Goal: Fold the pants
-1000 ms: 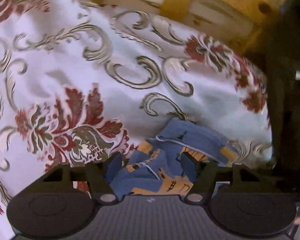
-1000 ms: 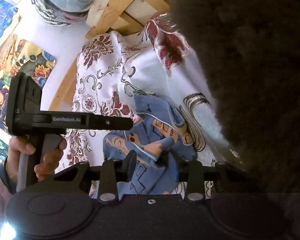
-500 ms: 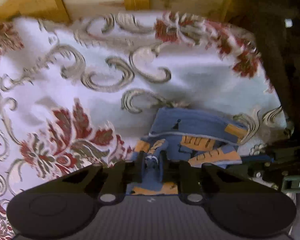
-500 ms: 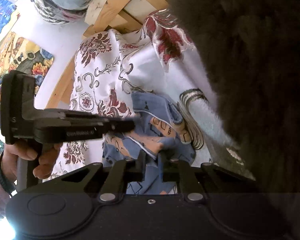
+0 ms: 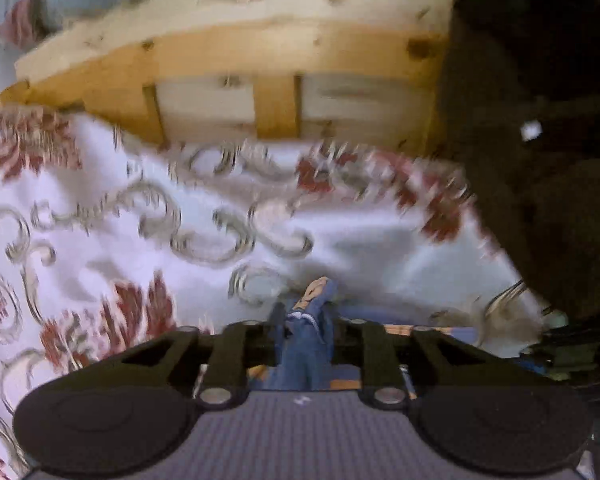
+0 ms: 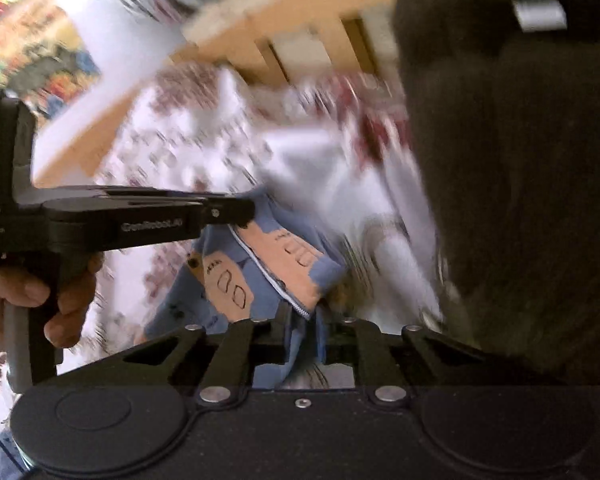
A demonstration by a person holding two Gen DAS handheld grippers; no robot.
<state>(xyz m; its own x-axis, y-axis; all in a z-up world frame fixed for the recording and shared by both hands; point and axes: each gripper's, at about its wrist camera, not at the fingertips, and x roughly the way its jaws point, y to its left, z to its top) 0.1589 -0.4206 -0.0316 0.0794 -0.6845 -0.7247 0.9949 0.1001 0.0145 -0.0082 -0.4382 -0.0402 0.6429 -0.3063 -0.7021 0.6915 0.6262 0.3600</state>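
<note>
in the last second our left gripper [image 5: 305, 334] and right gripper [image 6: 302, 330] each pinched the blue printed pants [image 6: 260, 276], lifting them off the bedspread [image 5: 100, 240] to spread.

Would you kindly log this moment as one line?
left gripper: shut on pants | right gripper: shut on pants | floral bedspread beneath

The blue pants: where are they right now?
The blue pants hang bunched between both grippers, pinched by the left gripper and the right gripper, above the floral bedcover near the wooden frame.
</note>
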